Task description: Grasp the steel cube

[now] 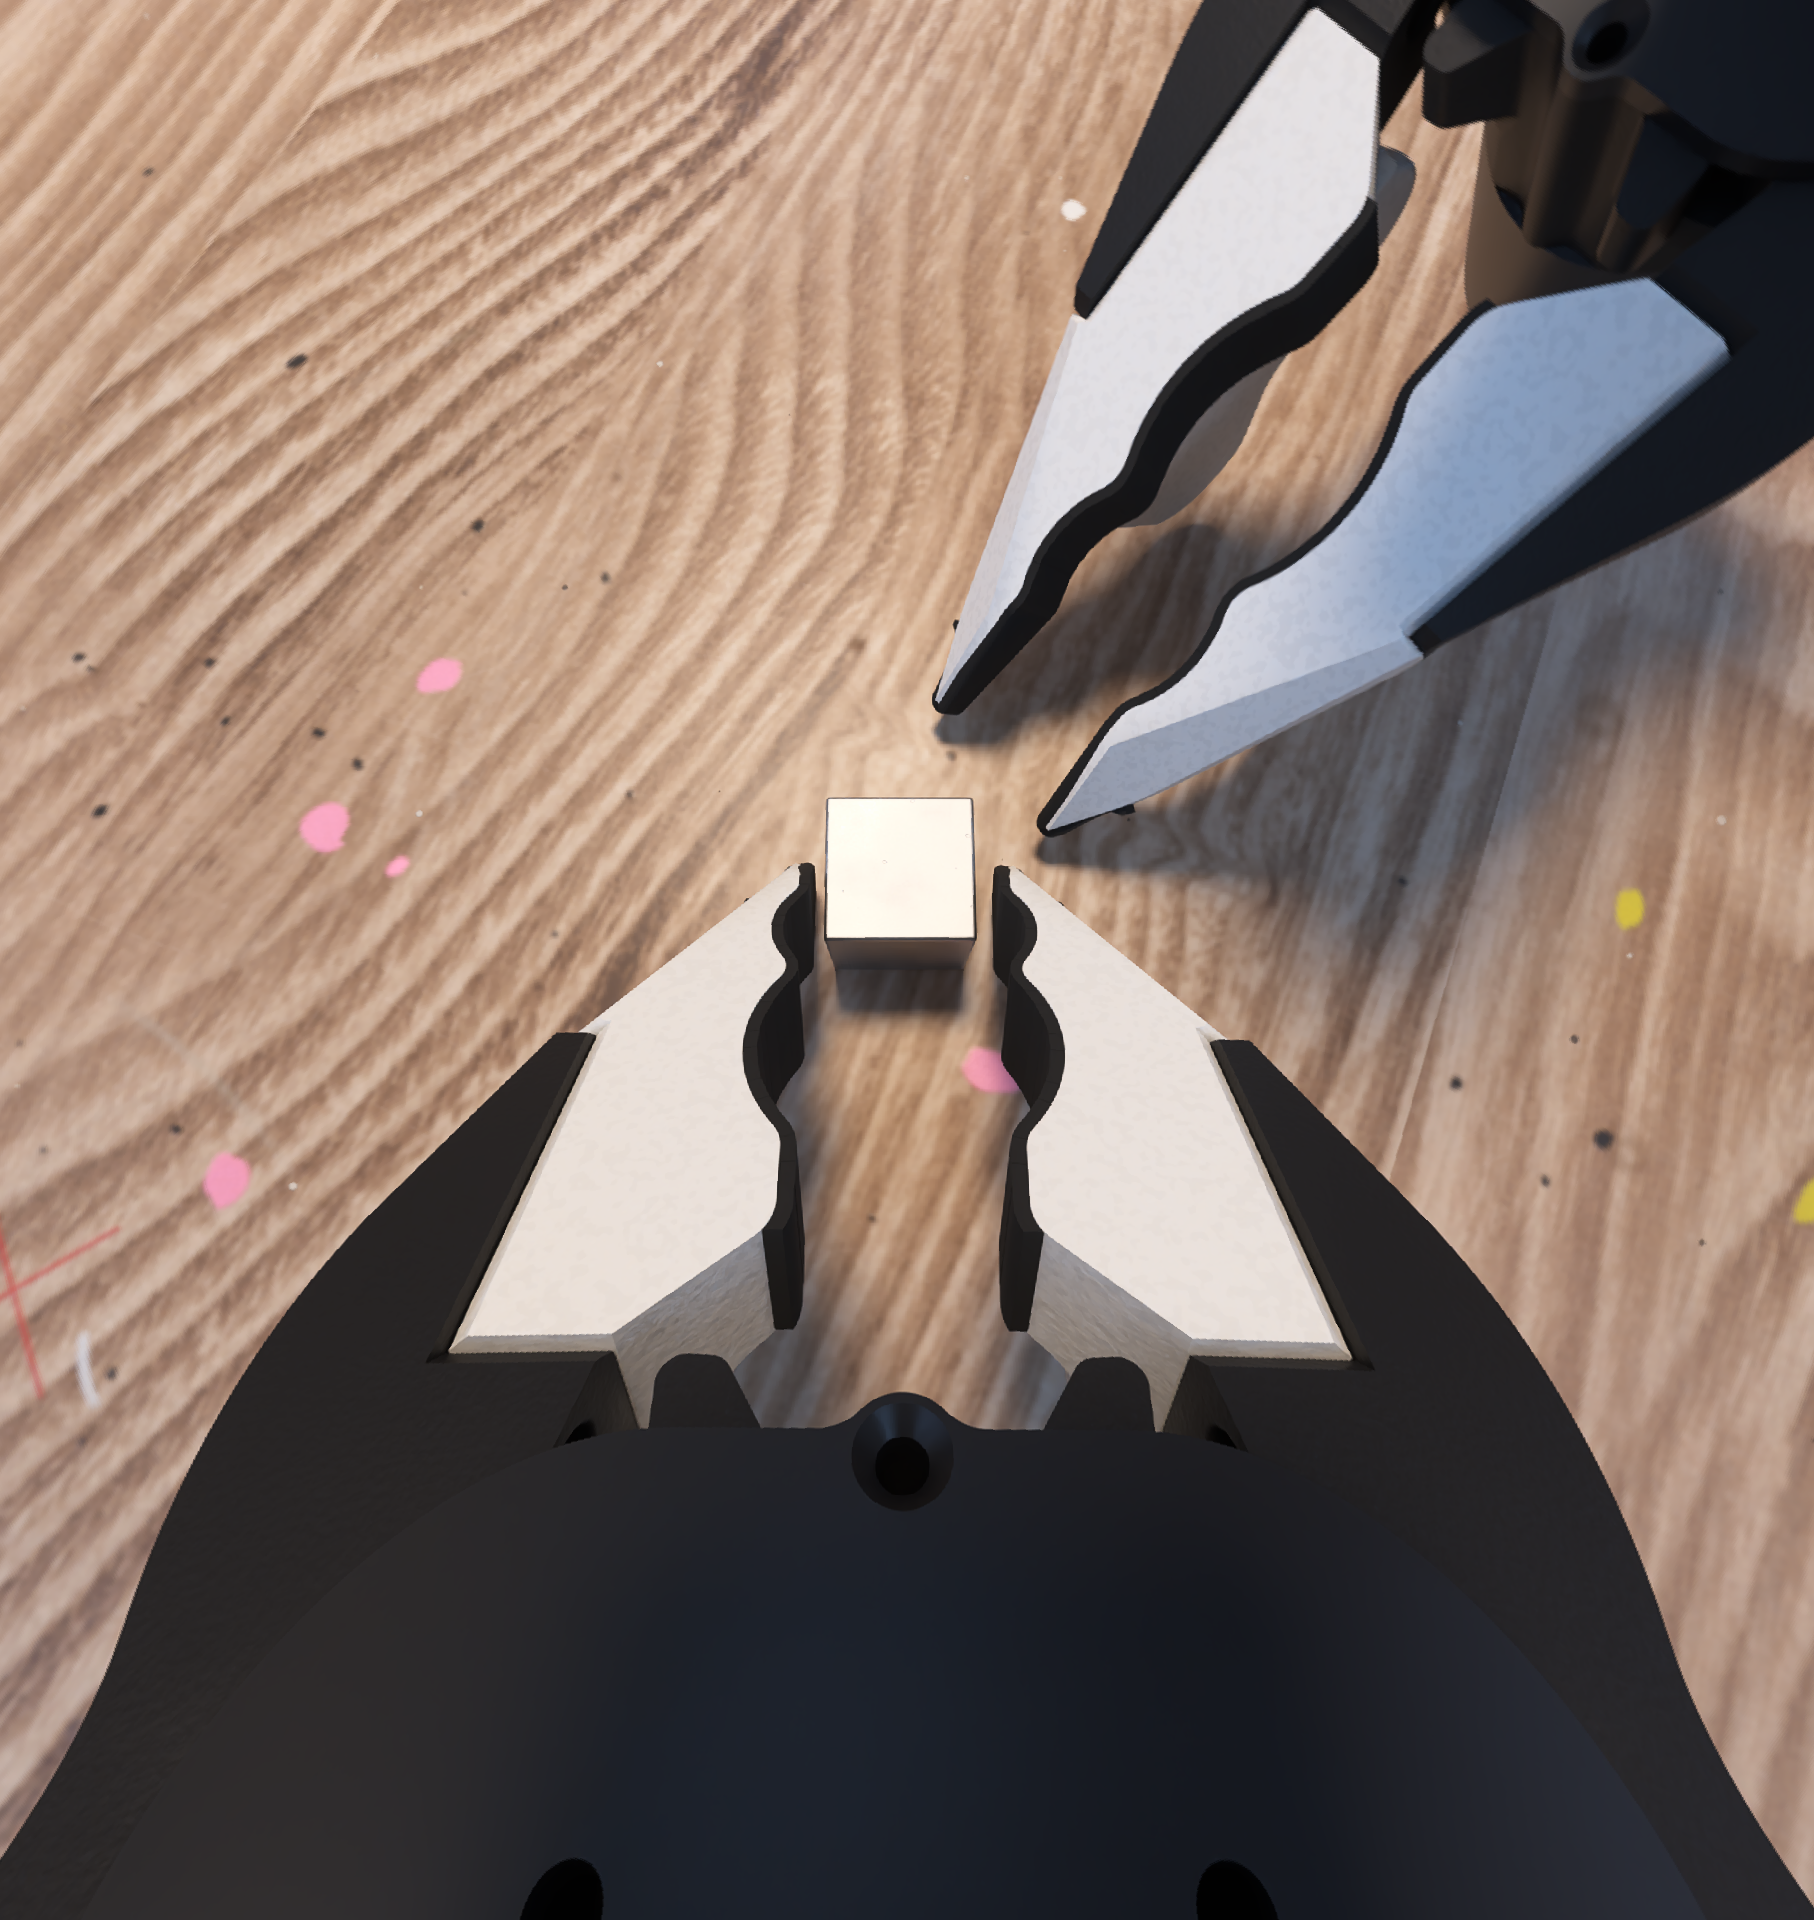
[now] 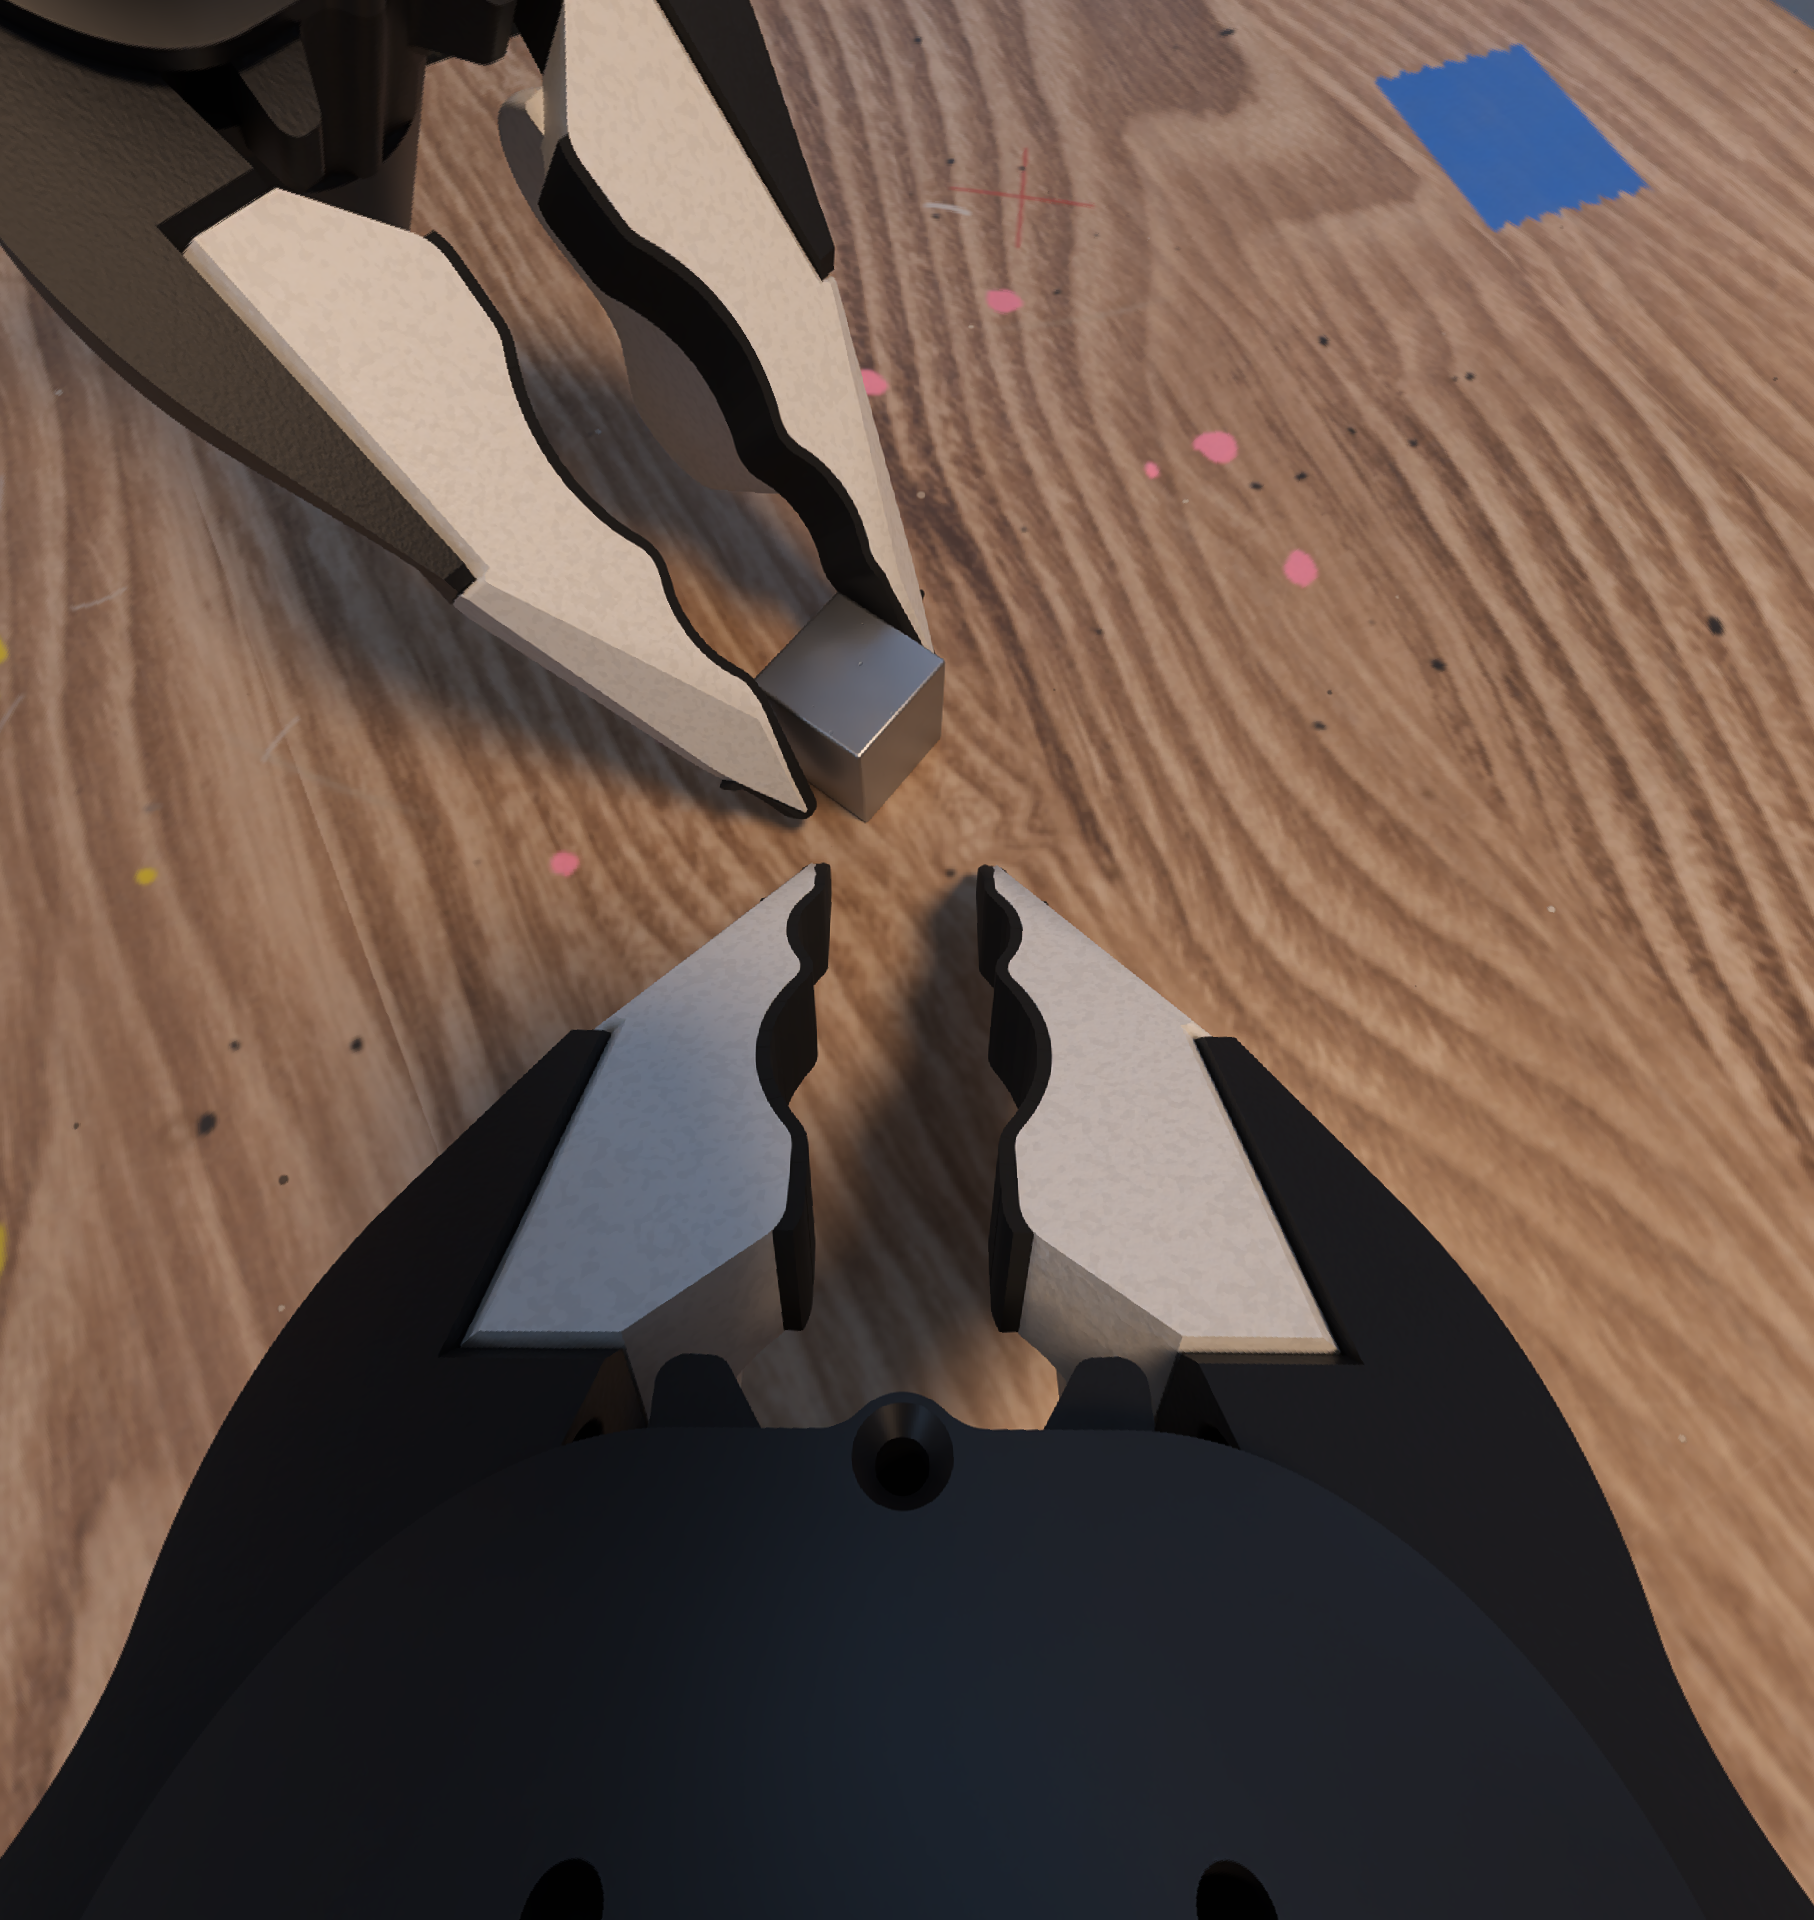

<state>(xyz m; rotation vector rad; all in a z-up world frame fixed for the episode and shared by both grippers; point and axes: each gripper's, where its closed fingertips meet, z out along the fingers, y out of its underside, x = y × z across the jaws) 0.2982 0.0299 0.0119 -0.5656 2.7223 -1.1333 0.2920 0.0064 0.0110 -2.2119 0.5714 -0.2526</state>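
The steel cube point(image 1: 898, 883) is small and shiny and sits on the wooden table point(image 1: 363, 416). My left gripper point(image 1: 903, 875) is open, with one fingertip on each side of the cube and a narrow gap showing at both sides. In the right wrist view the cube point(image 2: 861, 717) sits between the left gripper's point(image 2: 861, 722) tips, which look very close to its faces. My right gripper point(image 2: 903, 878) is open and empty, its tips a short way in front of the cube. In the left wrist view the right gripper point(image 1: 996, 767) points at the cube from the upper right.
A blue tape patch point(image 2: 1511, 135) lies on the table far right. A thin red cross mark point(image 2: 1022, 197) is drawn beyond the cube and also shows in the left wrist view point(image 1: 20, 1288). Pink, yellow and black paint specks dot the wood.
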